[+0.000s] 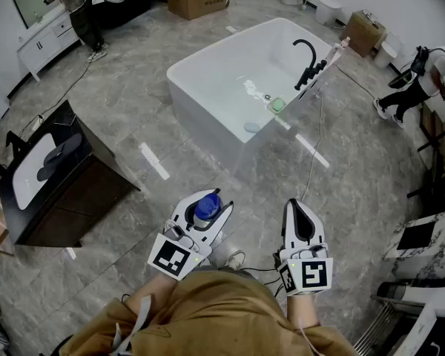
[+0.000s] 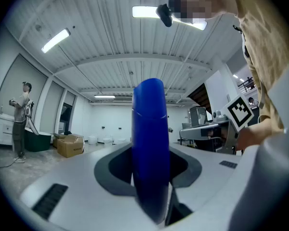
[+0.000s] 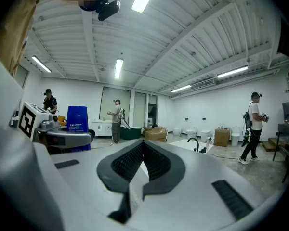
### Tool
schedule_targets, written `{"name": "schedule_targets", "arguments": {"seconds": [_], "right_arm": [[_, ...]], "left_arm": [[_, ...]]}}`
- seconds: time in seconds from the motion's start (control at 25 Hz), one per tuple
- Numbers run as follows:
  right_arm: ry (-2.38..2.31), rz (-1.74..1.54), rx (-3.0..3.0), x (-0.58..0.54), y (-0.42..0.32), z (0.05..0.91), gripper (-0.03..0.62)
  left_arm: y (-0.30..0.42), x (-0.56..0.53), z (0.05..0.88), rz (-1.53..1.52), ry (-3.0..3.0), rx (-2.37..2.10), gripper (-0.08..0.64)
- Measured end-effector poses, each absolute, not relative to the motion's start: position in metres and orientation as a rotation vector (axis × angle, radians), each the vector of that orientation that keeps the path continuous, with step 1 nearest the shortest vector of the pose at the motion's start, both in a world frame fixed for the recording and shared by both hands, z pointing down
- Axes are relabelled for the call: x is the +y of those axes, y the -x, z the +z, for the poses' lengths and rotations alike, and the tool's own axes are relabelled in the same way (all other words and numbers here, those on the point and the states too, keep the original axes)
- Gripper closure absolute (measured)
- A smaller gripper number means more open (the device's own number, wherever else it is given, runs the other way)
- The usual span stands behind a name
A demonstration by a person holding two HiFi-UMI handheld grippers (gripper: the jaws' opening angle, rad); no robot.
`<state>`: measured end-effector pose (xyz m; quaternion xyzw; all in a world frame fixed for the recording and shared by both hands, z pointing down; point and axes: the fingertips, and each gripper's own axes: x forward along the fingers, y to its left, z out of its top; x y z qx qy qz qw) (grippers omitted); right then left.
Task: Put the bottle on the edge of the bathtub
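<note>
Left gripper [image 1: 209, 202] has its jaws clamped on the blue bottle [image 2: 151, 148], held upright close to the person's body. Right gripper [image 1: 297, 208] has its jaws together, nothing between them. White bathtub [image 1: 222, 44] stands well ahead on the floor.

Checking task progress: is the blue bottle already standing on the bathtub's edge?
No, the blue bottle sits clamped in the left gripper, close to the person and well short of the bathtub.
</note>
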<state>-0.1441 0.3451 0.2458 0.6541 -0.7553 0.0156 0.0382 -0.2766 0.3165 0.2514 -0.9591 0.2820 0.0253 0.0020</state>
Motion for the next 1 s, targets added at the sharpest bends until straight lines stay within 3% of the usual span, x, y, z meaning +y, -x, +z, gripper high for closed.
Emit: {"name": "schedule_targets", "arguments": {"seconds": [1.0], "right_arm": [[-2.103, 0.037, -2.18, 0.362, 0.116, 0.258, 0.588]], "left_arm": [[0.251, 0.317, 0.269, 0.1, 3.082, 0.733, 0.417]]}}
